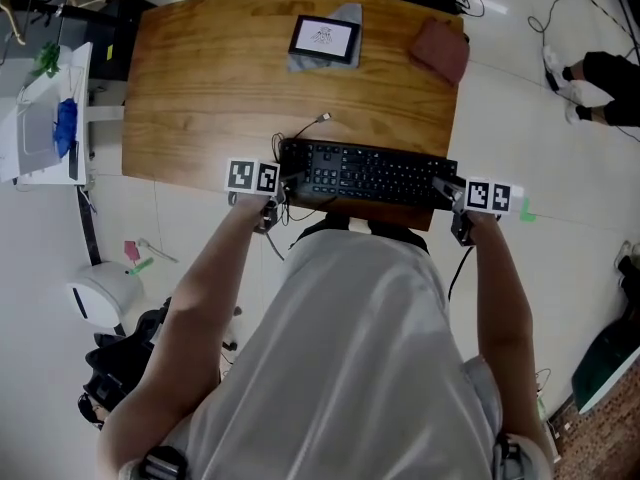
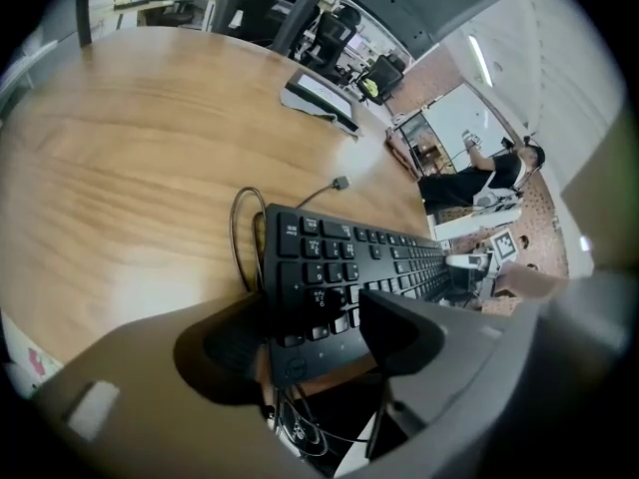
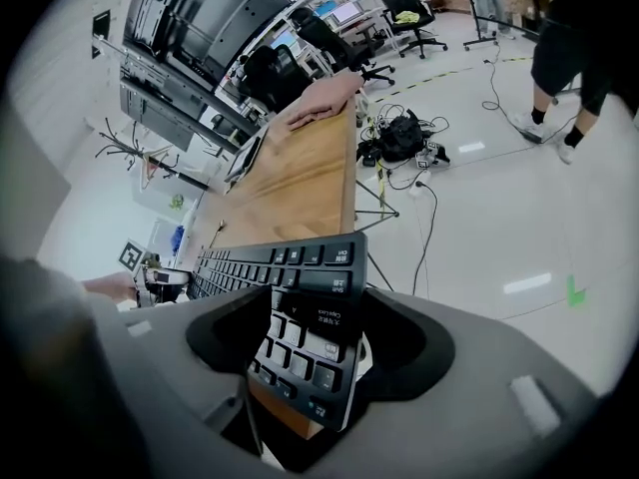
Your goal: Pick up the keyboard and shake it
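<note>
A black keyboard (image 1: 370, 173) lies flat along the near edge of the wooden table (image 1: 210, 88), its cable (image 1: 305, 128) curling off the left end. My left gripper (image 1: 281, 190) is at the keyboard's left end, and that end (image 2: 319, 267) sits between its wide-apart jaws (image 2: 310, 347). My right gripper (image 1: 452, 198) is at the right end; the number-pad end (image 3: 310, 287) sits between its jaws (image 3: 319, 352), with a gap on the outer side. Both grippers are open, neither pressing on the keyboard.
A tablet (image 1: 324, 39) lies on a grey cloth at the table's far side, a brown pouch (image 1: 440, 50) at its far right corner. A white shelf unit (image 1: 45, 118) stands left of the table. A person's feet (image 1: 590, 83) are at right, cables on the floor behind.
</note>
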The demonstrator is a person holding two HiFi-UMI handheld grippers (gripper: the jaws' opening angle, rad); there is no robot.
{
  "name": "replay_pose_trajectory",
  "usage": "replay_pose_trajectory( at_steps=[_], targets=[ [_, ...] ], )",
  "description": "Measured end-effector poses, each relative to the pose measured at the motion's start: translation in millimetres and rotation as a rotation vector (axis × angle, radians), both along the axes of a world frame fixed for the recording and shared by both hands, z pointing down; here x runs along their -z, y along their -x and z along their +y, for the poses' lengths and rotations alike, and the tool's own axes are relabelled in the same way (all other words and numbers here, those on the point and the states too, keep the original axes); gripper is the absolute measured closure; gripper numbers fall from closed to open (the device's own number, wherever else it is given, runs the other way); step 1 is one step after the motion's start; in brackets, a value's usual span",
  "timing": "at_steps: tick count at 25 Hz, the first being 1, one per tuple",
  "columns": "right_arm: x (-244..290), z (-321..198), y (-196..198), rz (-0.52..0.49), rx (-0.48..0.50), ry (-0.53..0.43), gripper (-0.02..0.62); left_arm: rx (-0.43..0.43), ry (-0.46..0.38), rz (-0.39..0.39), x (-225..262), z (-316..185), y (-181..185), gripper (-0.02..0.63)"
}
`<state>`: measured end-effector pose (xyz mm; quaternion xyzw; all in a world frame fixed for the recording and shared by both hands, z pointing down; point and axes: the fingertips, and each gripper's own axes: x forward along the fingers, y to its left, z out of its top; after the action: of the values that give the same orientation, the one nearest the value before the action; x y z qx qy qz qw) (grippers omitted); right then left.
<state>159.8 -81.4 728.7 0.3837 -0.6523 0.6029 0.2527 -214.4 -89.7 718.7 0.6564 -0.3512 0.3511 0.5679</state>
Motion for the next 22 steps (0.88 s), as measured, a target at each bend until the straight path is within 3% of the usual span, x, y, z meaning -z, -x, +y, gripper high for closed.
replay_pose_trajectory(
  at_steps=[5, 9, 16, 22],
  targets=[
    [-3, 2, 3, -0.002, 0.059, 0.033, 0.301, 0.024, 0.032, -0.004, -3, 0, 2, 0.329],
    [-5, 3, 4, 0.023, 0.06, 0.062, 0.299, 0.022, 0.035, -0.051, -6, -1, 4, 0.342],
    [-7, 1, 5, 0.041, 0.032, 0.071, 0.299, 0.048, -0.068, -0.028, -5, -1, 4, 0.344],
    [2, -3, -6, 0.058, 0.013, 0.041, 0.299, 0.067, -0.085, -0.027, -1, 0, -8, 0.342]
  ],
)
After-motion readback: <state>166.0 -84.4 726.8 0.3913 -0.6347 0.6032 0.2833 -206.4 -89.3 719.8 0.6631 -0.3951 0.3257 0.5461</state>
